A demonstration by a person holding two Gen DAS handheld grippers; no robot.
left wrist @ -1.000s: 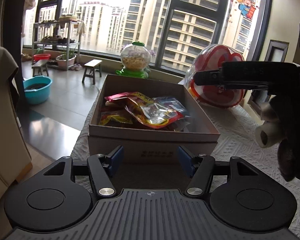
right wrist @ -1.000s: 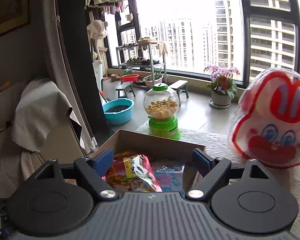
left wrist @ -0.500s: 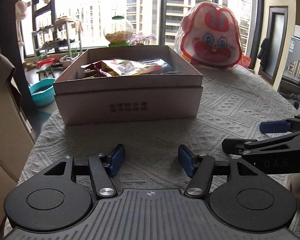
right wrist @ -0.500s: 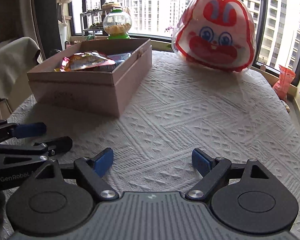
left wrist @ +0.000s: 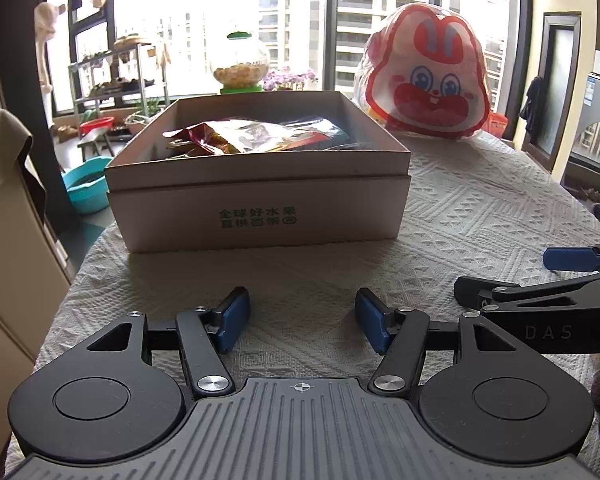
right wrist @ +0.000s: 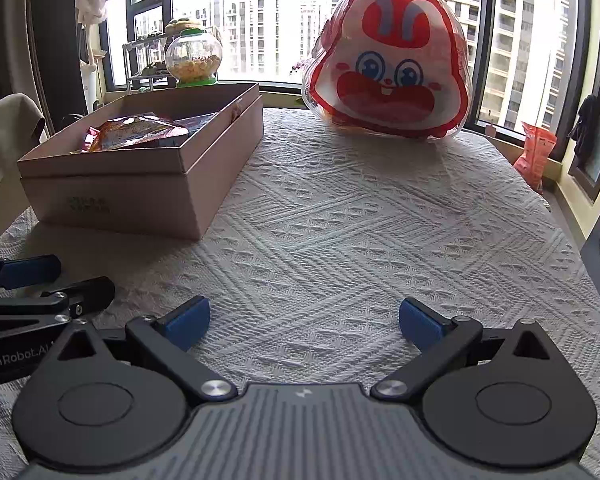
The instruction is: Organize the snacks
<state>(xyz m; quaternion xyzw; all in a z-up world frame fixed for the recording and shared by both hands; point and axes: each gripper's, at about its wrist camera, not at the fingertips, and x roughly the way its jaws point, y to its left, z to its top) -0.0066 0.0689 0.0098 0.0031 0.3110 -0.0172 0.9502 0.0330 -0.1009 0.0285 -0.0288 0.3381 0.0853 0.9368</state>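
Note:
A pink cardboard box (left wrist: 260, 216) (right wrist: 140, 196) stands on the table with several snack packets (left wrist: 236, 138) (right wrist: 136, 134) inside. A clear bag with a red rabbit face (left wrist: 426, 80) (right wrist: 388, 72) sits at the far end, to the box's right. My left gripper (left wrist: 302, 318) hovers low over the cloth in front of the box, open with nothing between its fingers. My right gripper (right wrist: 304, 320) rests low over the bare cloth to the right of the left one; its jaws are opening wide, with nothing between them.
A white textured cloth (right wrist: 380, 220) covers the table. A candy dispenser with a green base (left wrist: 240, 68) (right wrist: 194, 60) stands behind the box. An orange packet (right wrist: 534, 152) leans on the window sill. A draped chair (left wrist: 4, 184) stands left of the table.
Both grippers came down from above the box to just over the cloth near the table's front. The right gripper's jaws have spread wider since half a second ago.

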